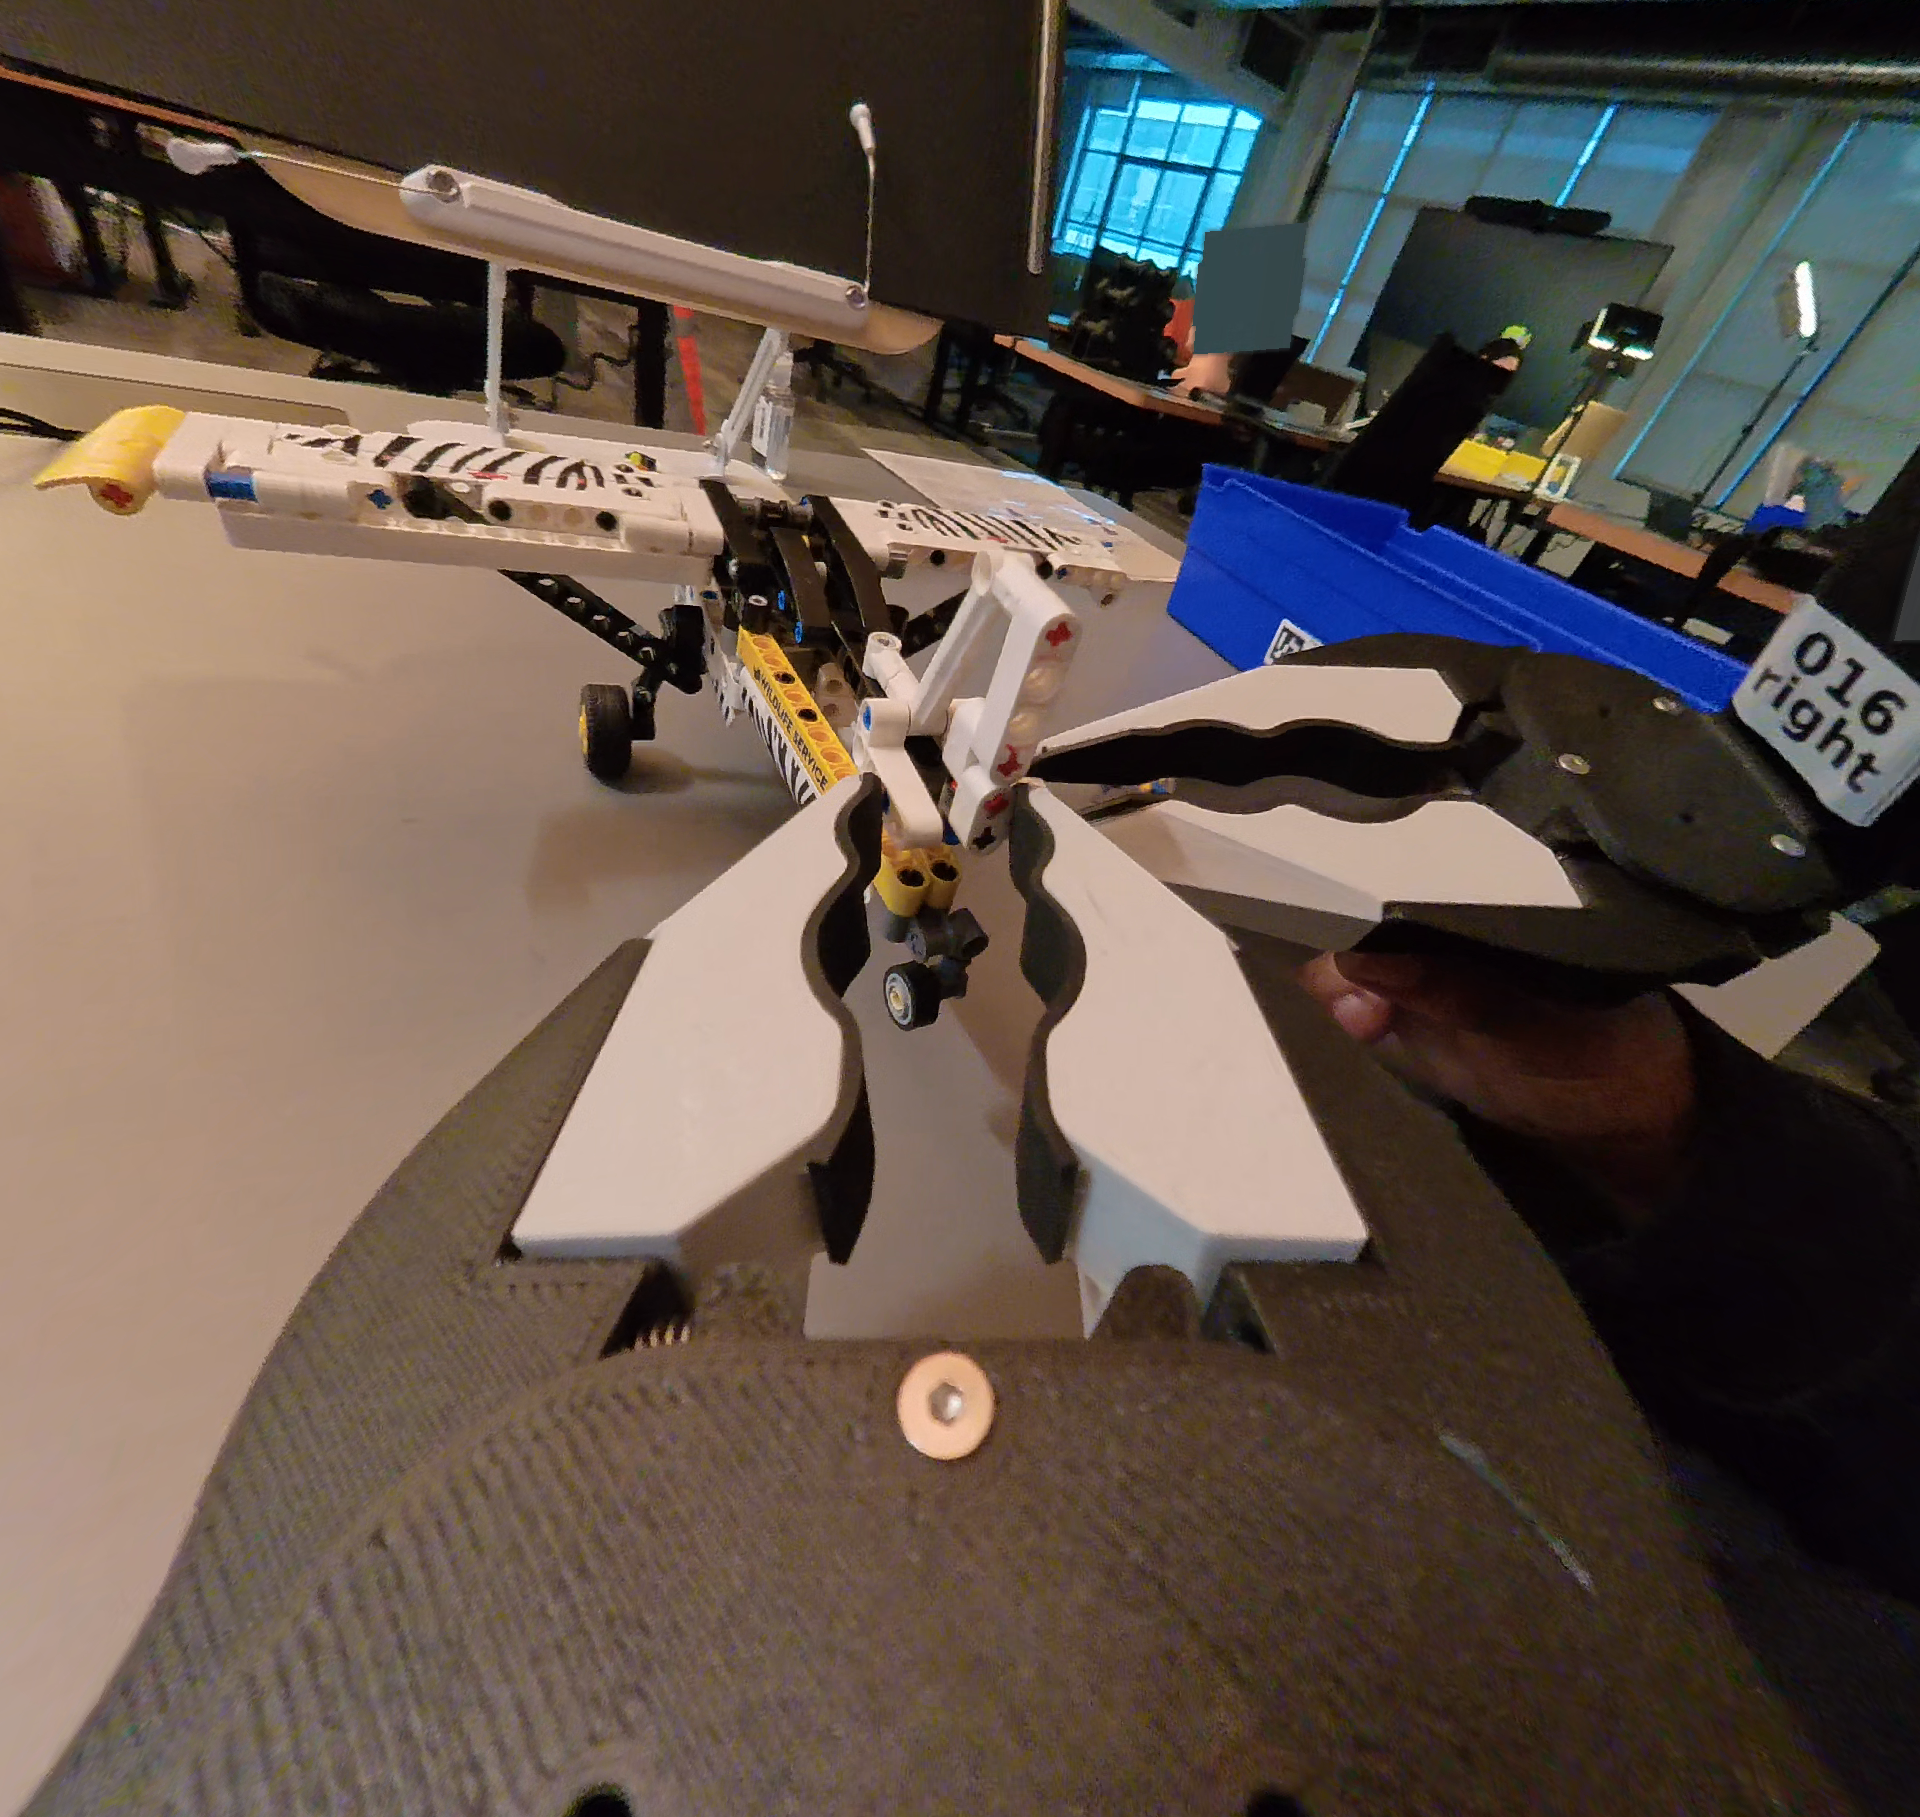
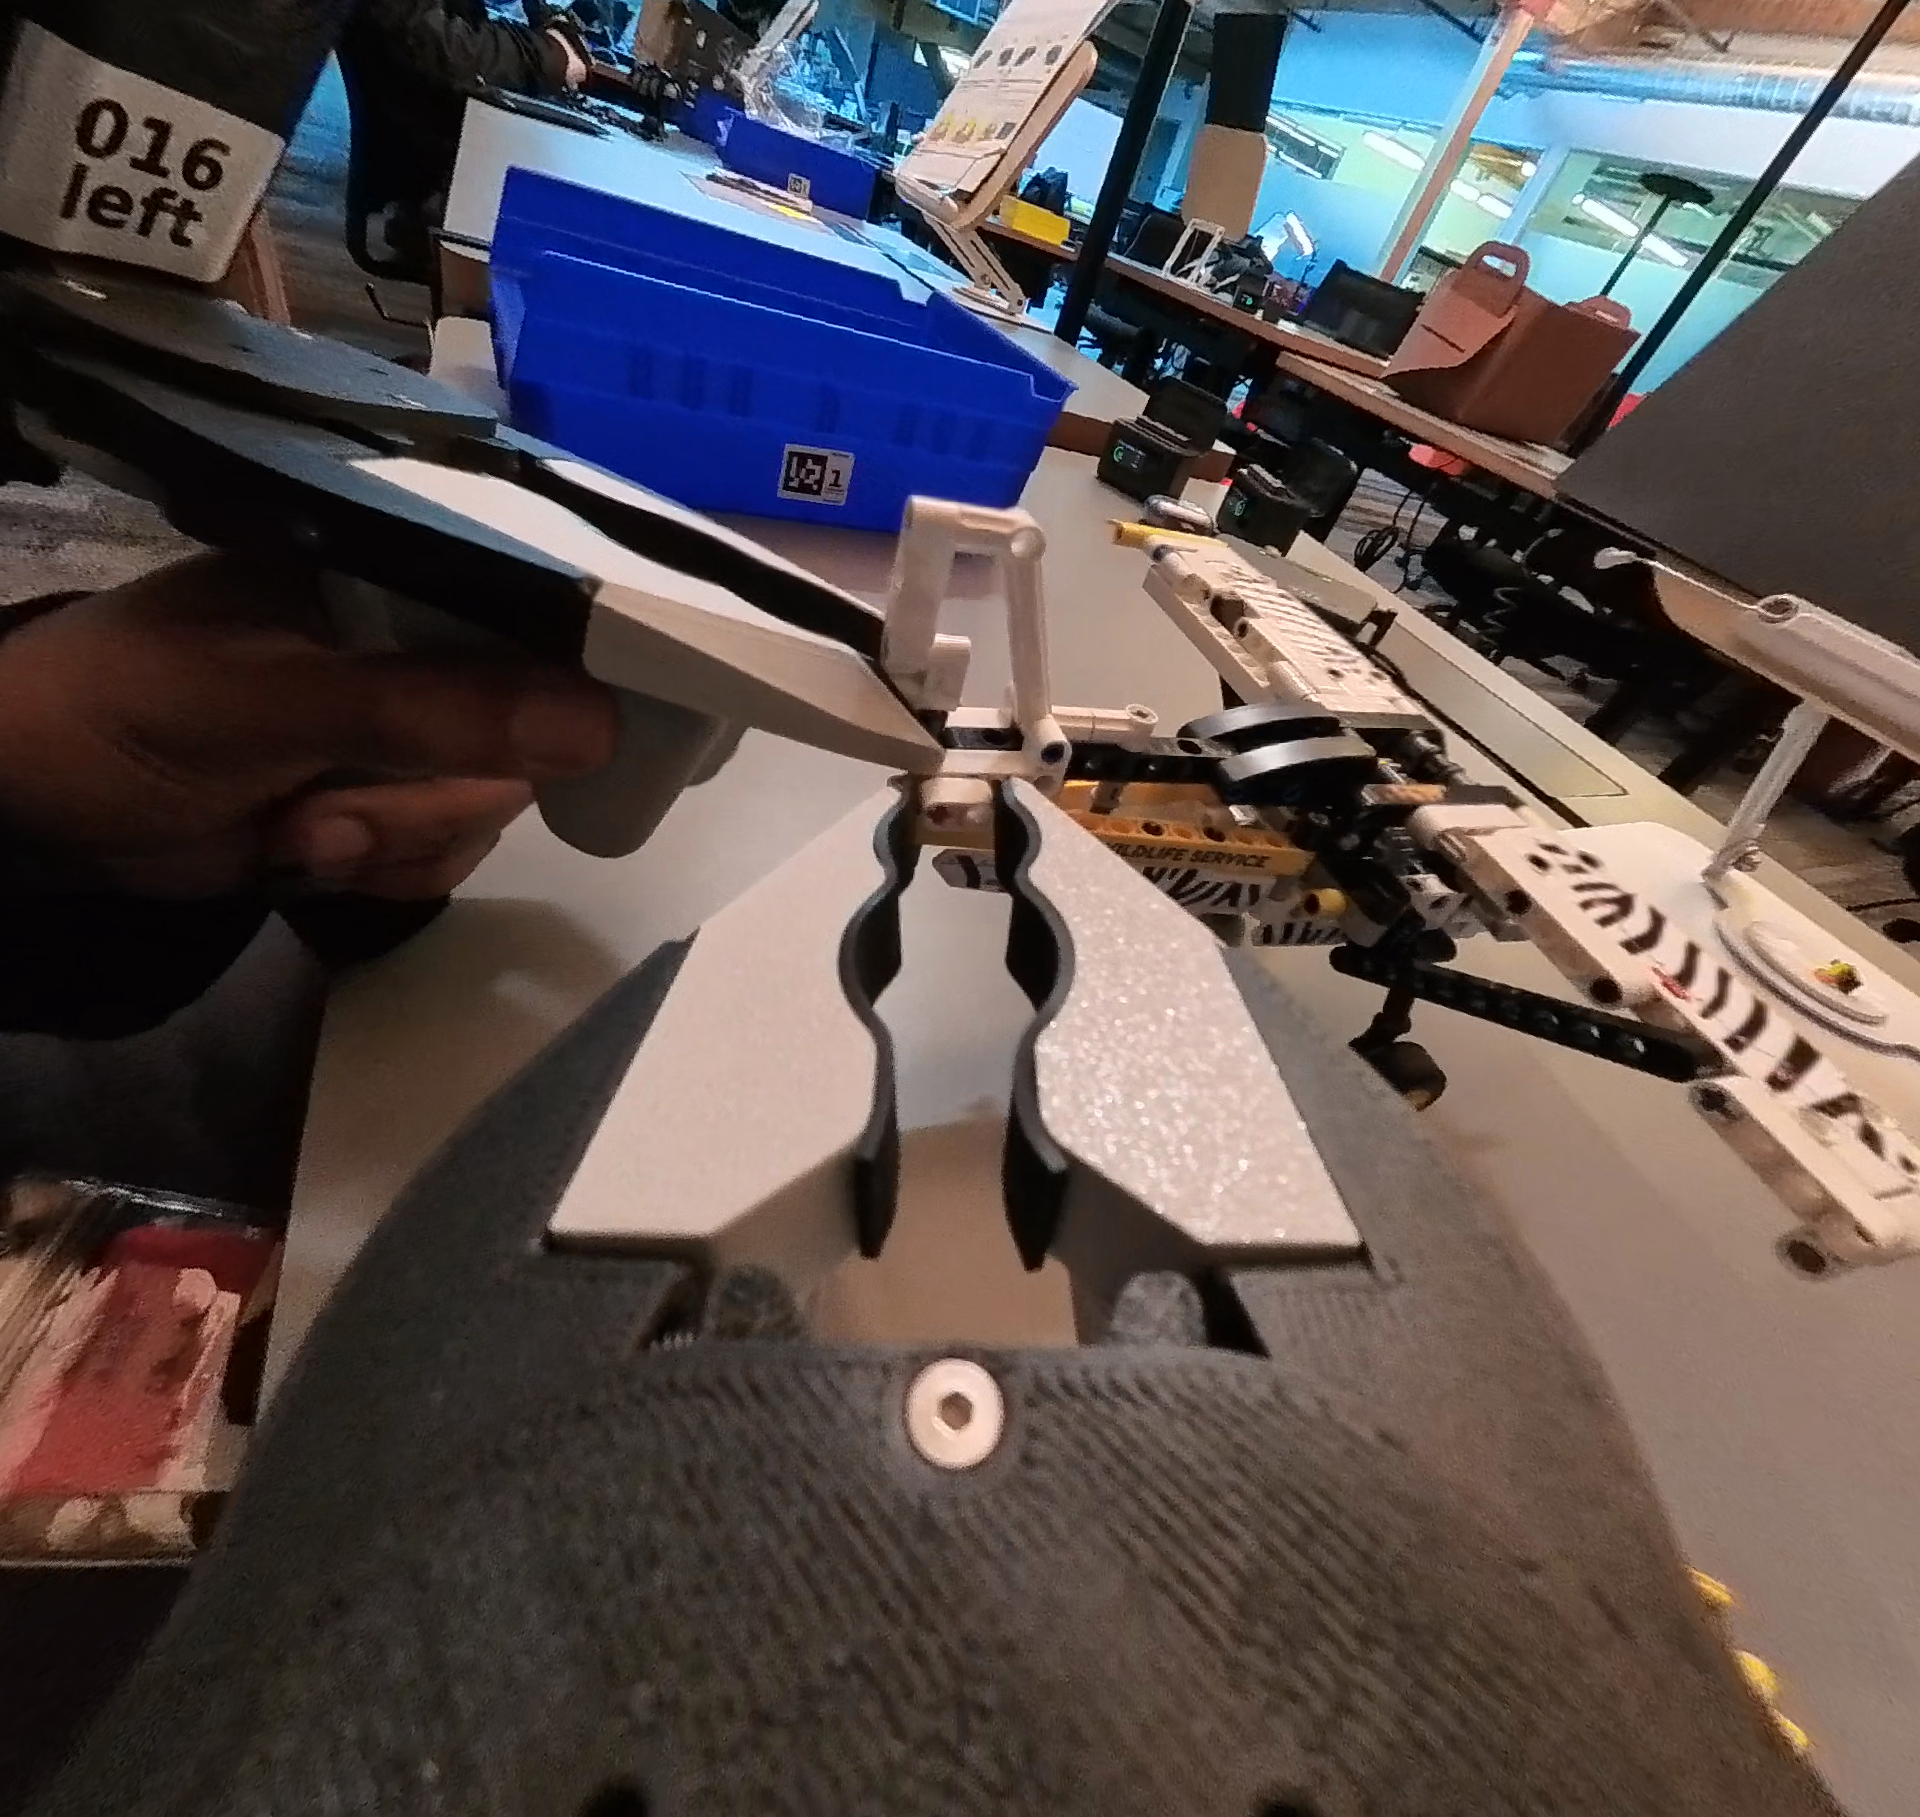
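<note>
A toy plane [image 1: 769,624] made of building bricks is seen standing on a pale table [image 1: 260,832]. It is white with black zebra stripes, a yellow strip along its body and a yellow wing tip [image 1: 104,463]. Small black wheels [image 1: 605,728] are seen under it only in the left wrist view. In the right wrist view the plane [image 2: 1299,832] is seen from its side, with black curved pieces [image 2: 1283,744] on top.

At the tail end, a white frame of beams [image 1: 1023,697] is stuck up in the air. The left gripper [image 1: 940,811] is closed on the bottom of this white frame, and both pads are pressed on it. The right gripper [image 2: 951,817] is closed on the tail block [image 2: 954,811] of the plane's body, just below the frame. The two grippers are almost touching.

A blue bin [image 2: 748,365] is seen on the table behind the plane. A white lamp arm [image 1: 634,250] is seen above the wing. A hand [image 2: 270,728] is seen under the left gripper.
</note>
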Available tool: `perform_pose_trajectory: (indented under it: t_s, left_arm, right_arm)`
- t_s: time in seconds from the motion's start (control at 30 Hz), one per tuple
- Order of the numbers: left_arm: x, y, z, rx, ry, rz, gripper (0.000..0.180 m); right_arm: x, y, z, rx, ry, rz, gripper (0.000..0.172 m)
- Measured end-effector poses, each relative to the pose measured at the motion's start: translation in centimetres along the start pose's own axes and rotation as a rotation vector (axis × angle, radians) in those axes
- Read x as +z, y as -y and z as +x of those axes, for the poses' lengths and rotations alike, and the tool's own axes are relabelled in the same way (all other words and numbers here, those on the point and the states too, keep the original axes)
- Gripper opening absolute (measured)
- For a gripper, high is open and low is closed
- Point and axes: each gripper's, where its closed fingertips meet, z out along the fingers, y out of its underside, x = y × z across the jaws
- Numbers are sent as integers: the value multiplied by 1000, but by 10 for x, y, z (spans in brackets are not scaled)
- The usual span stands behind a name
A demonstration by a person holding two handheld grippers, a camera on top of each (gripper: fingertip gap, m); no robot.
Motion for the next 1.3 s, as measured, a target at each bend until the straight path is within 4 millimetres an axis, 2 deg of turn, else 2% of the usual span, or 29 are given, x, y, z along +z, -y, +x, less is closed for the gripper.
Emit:
perform_pose_trajectory:
  t_s: [0.03, 0.1, 0.13, 0.2, 0.3, 0.33, 0.4, 0.47, 0.6, 0.77, 0.8, 0.9, 1.13, 1.3]
  left_arm:
    - [0, 0, -2, 5, 17, -3, 19]
    - [0, -3, -28, -6, 176, -35, 8]
    - [0, -1, -34, -18, 171, -29, 4]
    - [-1, 0, -30, -99, 62, -15, 4]
    - [-3, 0, -29, -123, 53, -3, 4]
    - [-1, -1, -28, -114, 55, -12, 4]
    - [2, -3, -23, -102, 40, -29, 4]
    - [2, -3, -21, -110, 24, -28, 5]
    - [2, -4, -18, -137, -6, -28, 6]
    - [2, -4, -15, -125, -15, -29, 6]
    - [2, -4, -15, -122, -15, -29, 6]
    - [3, -4, -13, -115, -25, -33, 6]
    - [4, -5, -13, -78, 4, -41, 5]
    - [6, -9, -12, -60, 22, -74, 5]
  right_arm:
    - [-2, 4, -8, -4, 48, 25, 0]
    - [-14, 30, -17, 105, 108, 174, 0]
    - [-15, 26, -12, 133, 76, 161, 0]
    - [-16, 7, 2, 120, -21, 86, 0]
    - [-16, 4, 8, 191, -13, 84, 0]
    - [-15, 2, 12, 244, -7, 79, 2]
    - [-13, 4, 18, 401, 22, 97, 19]
    - [-9, -3, 21, 546, 55, 57, 29]
    - [3, -23, 17, 748, 121, -65, 34]
    - [15, -15, 12, 1053, 319, 10, 32]
    - [16, -15, 9, 1080, 355, 16, 30]
    - [18, -13, 4, 1117, 404, 30, 10]
    - [15, -17, 5, 1067, 382, -1, 9]
    - [14, -21, 6, 1101, 378, -5, 9]
